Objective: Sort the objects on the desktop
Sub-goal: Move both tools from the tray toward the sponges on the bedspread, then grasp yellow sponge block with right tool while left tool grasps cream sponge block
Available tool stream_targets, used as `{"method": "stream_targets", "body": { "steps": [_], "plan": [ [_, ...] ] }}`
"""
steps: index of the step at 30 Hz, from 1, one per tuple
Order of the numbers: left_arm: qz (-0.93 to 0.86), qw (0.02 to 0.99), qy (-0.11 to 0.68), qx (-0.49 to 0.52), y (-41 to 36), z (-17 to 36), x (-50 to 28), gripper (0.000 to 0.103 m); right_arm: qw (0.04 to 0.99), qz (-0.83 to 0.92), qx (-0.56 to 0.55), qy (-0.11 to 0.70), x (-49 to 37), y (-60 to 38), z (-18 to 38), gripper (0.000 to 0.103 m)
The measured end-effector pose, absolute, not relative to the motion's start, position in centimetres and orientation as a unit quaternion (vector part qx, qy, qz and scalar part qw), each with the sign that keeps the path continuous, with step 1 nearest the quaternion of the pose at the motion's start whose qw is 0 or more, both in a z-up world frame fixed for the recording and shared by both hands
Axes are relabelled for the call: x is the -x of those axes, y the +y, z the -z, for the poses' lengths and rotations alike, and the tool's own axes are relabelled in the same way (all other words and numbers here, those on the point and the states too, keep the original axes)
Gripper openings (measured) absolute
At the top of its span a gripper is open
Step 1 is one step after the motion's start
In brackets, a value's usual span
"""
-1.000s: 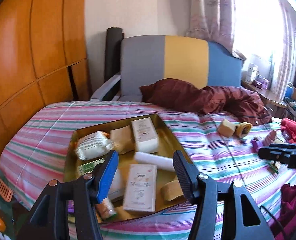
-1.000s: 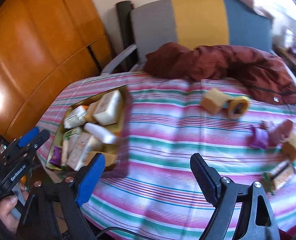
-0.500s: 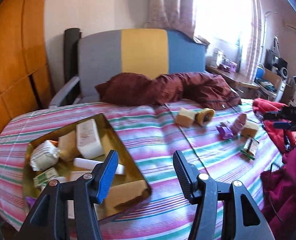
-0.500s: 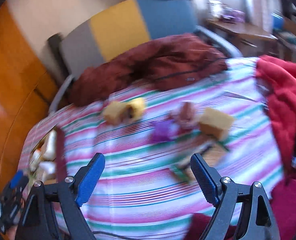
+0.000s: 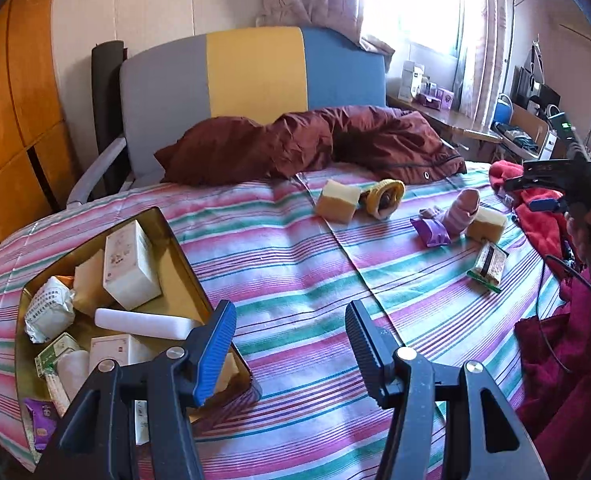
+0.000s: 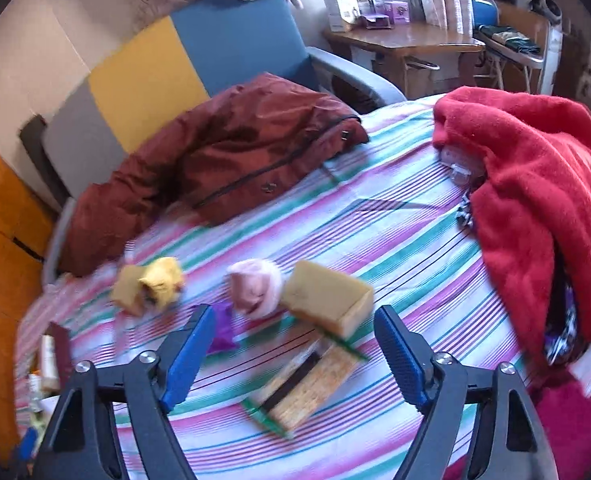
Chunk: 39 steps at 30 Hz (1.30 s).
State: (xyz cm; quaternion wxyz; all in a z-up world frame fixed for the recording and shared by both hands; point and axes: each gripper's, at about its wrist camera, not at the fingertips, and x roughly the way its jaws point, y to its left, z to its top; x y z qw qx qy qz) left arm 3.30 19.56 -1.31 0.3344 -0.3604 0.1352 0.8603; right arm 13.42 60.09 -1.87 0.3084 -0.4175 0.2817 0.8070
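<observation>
A gold tray (image 5: 175,240) at the left of the striped bed holds white boxes, a white tube and packets. My left gripper (image 5: 289,344) hangs open and empty above the sheet beside the tray's right rim. To the right lie two sponge blocks (image 5: 337,200), a yellow sock (image 5: 385,196), a pink sock (image 5: 461,210), a purple packet (image 5: 431,232) and a green-edged snack packet (image 5: 489,266). My right gripper (image 6: 293,348) hovers over the snack packet (image 6: 307,388) and one sponge block (image 6: 327,300). Its jaws are closing and touch neither.
A maroon jacket (image 5: 315,144) lies across the back of the bed. A red blanket (image 6: 535,184) is heaped at the right edge. Behind stands a grey, yellow and blue chair back (image 5: 255,72), with wooden cupboards (image 5: 11,120) at the left and a desk (image 6: 399,40) at the far right.
Both views have swung right, away from the tray toward the loose items. The right gripper now stands over the snack packet and sponge, its jaws slightly narrower.
</observation>
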Motion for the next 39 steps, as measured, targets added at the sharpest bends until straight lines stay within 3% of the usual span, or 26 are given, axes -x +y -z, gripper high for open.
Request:
{"method": "stream_targets", "body": {
  "steps": [6,12,17,19,21,24,39],
  "plan": [
    [-0.856,0.334,0.142,0.369,20.2,2.0,-2.8,0.058,0.311,-0.777,0.487,0.250,-11.7,62.5,5.2,0.080],
    [-0.846,0.340,0.143,0.385,21.1,3.0,-2.4,0.058,0.278,-0.776,0.552,0.124,-9.3,61.4,7.0,0.089],
    [-0.842,0.344,0.149,0.389,22.0,3.4,-2.3,0.058,0.261,-0.782,0.554,0.119,-8.2,62.1,8.2,0.091],
    [-0.839,0.346,0.151,0.392,22.4,3.6,-2.1,0.058,0.255,-0.782,0.555,0.124,-7.9,62.2,8.8,0.087],
    [-0.835,0.347,0.150,0.400,22.9,3.9,-1.8,0.058,0.244,-0.781,0.562,0.124,-7.6,62.1,9.3,0.069],
    [-0.829,0.352,0.149,0.409,23.7,4.3,-1.4,0.058,0.238,-0.785,0.564,0.095,-7.2,61.1,9.2,0.065],
    [-0.819,0.352,0.126,0.436,29.2,5.0,3.9,0.058,0.292,-0.793,0.521,0.121,-8.7,62.2,7.0,0.060]
  ]
}}
